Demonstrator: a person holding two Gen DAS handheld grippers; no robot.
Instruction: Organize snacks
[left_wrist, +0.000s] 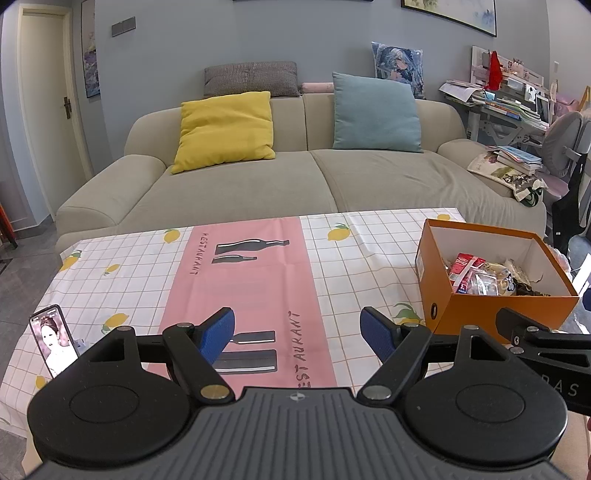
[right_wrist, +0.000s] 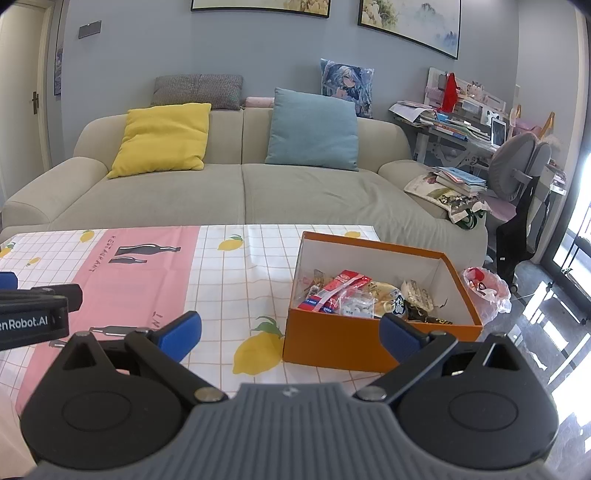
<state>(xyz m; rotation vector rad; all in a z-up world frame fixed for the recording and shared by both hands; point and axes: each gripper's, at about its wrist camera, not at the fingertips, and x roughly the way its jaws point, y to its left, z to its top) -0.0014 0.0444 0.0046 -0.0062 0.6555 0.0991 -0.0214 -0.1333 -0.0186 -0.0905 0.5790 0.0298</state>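
Observation:
An orange box (right_wrist: 332, 349) with a white inside stands on the table at the right; it also shows in the left wrist view (left_wrist: 465, 314). Several snack packets (right_wrist: 354, 299) lie inside it, among them a red and white pack (left_wrist: 463, 269). My left gripper (left_wrist: 297, 334) is open and empty, above the pink strip of the tablecloth, left of the box. My right gripper (right_wrist: 290, 334) is open and empty, just in front of the box's near wall. The left gripper's body (right_wrist: 33, 314) shows at the left edge of the right wrist view.
The table carries a checked lemon-print cloth (left_wrist: 110, 266) with a pink strip. A phone (left_wrist: 53, 341) stands upright at the table's left front. A beige sofa (left_wrist: 258, 181) with cushions is behind. A plastic bag (right_wrist: 485, 290) sits right of the box. A cluttered desk (right_wrist: 454, 125) and chair are far right.

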